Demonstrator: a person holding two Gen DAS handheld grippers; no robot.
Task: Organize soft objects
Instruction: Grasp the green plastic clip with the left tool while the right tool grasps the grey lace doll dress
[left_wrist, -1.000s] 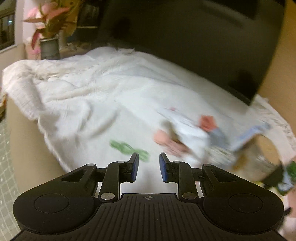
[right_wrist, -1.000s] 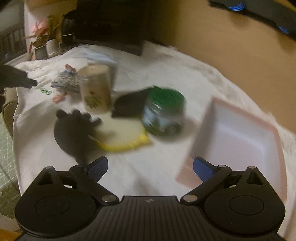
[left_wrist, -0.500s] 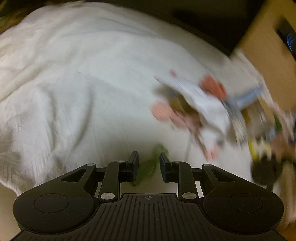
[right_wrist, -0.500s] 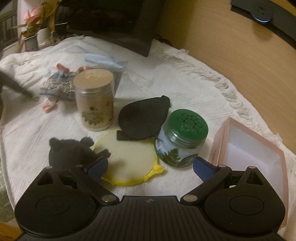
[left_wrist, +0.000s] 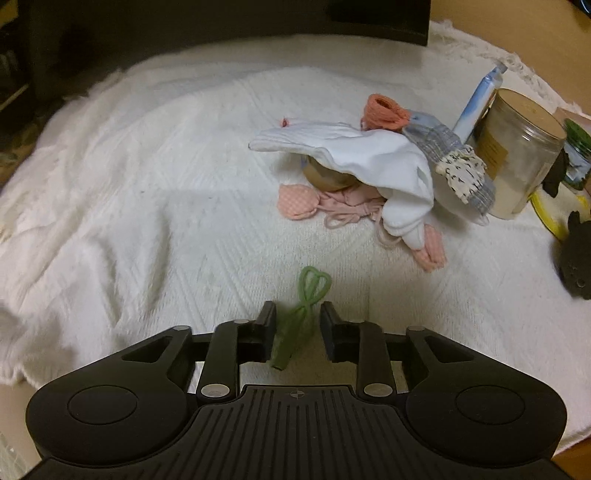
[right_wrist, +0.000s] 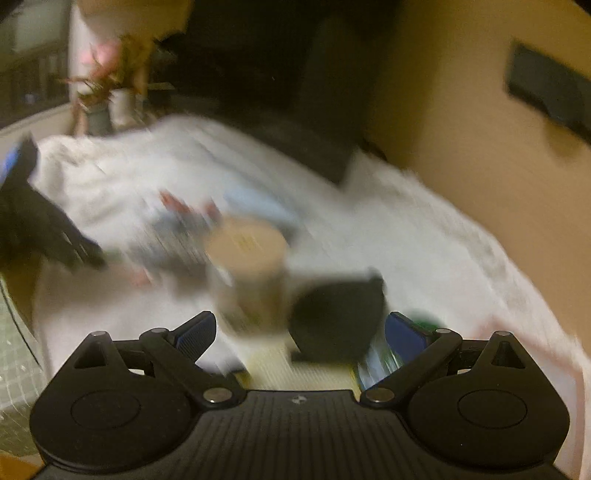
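White cloth (left_wrist: 147, 192) covers the table. My left gripper (left_wrist: 297, 325) hangs narrowly open and empty, its fingers either side of the green hair tie (left_wrist: 304, 310) at the near edge. The tie looks light and limp, so I'd pinch its doubled middle.

Left gripper (left_wrist: 297, 328): black ribbed housing, silver screws. Right gripper (right_wrist: 300, 334): black, blue pads.

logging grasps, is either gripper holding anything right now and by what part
Nothing held. The left gripper straddles the green cord with open fingers; the right gripper is open too.
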